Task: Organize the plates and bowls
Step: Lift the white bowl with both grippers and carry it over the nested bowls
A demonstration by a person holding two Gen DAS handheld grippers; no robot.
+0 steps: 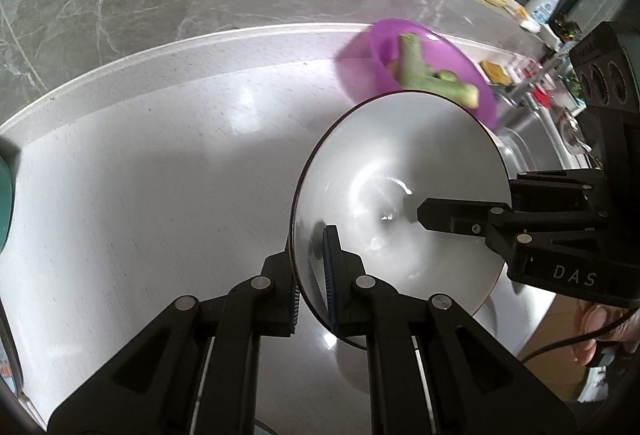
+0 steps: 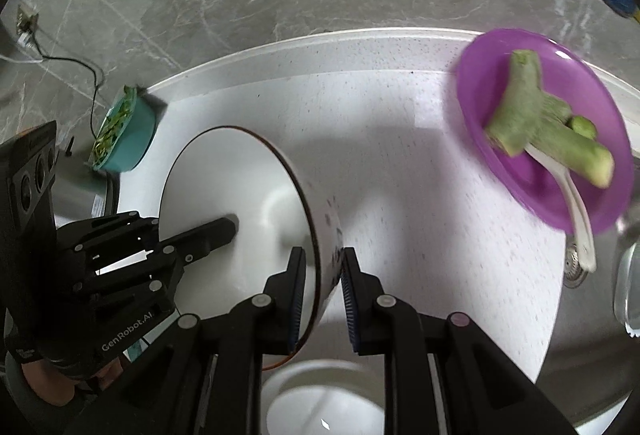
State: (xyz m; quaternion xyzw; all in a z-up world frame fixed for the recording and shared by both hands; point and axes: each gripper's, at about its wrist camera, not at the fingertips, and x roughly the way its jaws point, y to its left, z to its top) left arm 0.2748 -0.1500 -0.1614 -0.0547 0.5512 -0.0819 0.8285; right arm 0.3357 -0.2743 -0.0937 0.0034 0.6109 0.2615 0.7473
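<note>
The white bowl (image 1: 400, 195) hangs tipped on edge above the counter (image 1: 160, 175), its rim pinched by both the left gripper (image 1: 316, 275) and right gripper (image 2: 322, 295), 2 opposite grips, mouth facing left

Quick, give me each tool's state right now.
Left tool: shut on the rim of the white ceramic bowl.
Right tool: shut on the opposite rim of the same bowl.

White speckled countertop (image 2: 400, 155), purple plate (image 2: 520, 195) of green vegetables, teal bowl (image 2: 136, 139) of greens
</note>
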